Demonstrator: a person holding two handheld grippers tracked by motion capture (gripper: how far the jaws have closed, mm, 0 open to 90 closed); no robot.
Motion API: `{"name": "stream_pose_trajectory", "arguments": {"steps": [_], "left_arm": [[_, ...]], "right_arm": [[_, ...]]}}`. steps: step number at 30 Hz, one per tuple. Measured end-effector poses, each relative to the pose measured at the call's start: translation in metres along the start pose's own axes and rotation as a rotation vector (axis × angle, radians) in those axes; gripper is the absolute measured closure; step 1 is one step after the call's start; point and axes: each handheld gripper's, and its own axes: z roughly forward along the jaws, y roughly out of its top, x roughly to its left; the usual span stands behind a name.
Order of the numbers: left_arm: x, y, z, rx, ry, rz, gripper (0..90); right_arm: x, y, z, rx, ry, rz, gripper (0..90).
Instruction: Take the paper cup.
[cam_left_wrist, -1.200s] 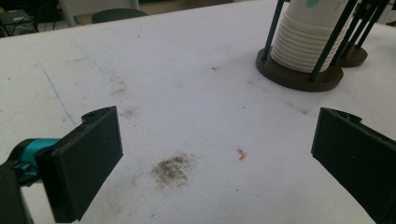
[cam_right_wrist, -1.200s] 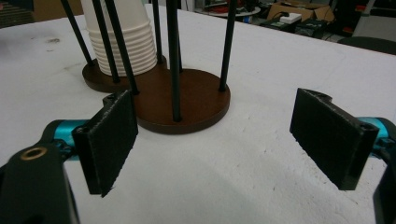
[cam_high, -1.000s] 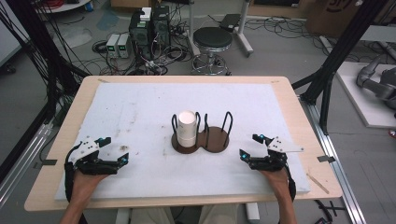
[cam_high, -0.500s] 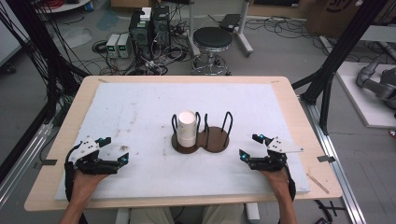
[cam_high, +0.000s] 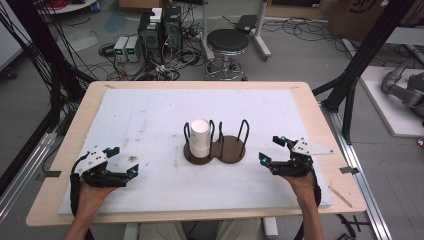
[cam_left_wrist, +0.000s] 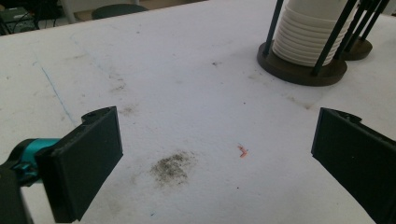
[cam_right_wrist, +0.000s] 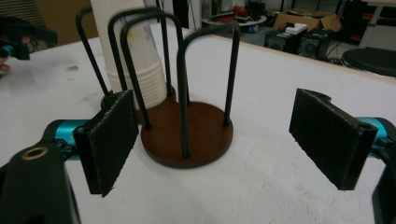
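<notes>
A stack of white paper cups stands in the left bay of a dark two-bay wire cup holder at the table's middle. Its right bay is empty. My left gripper rests near the front left of the white mat, open, with nothing between its jaws; the cup stack lies ahead to its right. My right gripper sits at the front right, open and empty, facing the holder's empty bay with the cups behind it.
A white foam mat covers the wooden table; a dark smudge marks it in front of the left gripper. Beyond the table stand a stool, electronics boxes and cables on the floor.
</notes>
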Motion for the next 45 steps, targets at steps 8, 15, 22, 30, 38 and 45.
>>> {"name": "stream_pose_trajectory", "arguments": {"steps": [8, 15, 22, 30, 38, 45], "left_arm": [[0.000, 0.000, 0.000, -0.001, 0.000, 0.004, 1.8], [-0.001, 0.000, 0.000, -0.001, 0.000, 0.008, 1.8], [0.000, 0.000, 0.000, 0.003, -0.003, -0.002, 1.8], [0.000, 0.000, 0.000, 0.005, -0.005, 0.005, 1.8], [0.000, 0.000, 0.001, 0.010, -0.008, 0.004, 1.8], [0.000, 0.000, 0.001, 0.009, -0.011, 0.000, 1.8]], "right_arm": [[0.001, 0.051, -0.005, -0.018, 0.016, -0.057, 15.8], [0.002, 0.081, -0.004, 0.002, 0.046, -0.080, 15.8], [0.006, 0.117, 0.015, 0.076, 0.130, -0.135, 15.8], [0.019, 0.142, 0.057, 0.201, 0.224, -0.200, 15.9], [0.027, 0.157, 0.089, 0.265, 0.283, -0.235, 15.9], [0.042, 0.169, 0.126, 0.356, 0.345, -0.281, 15.8]]}}
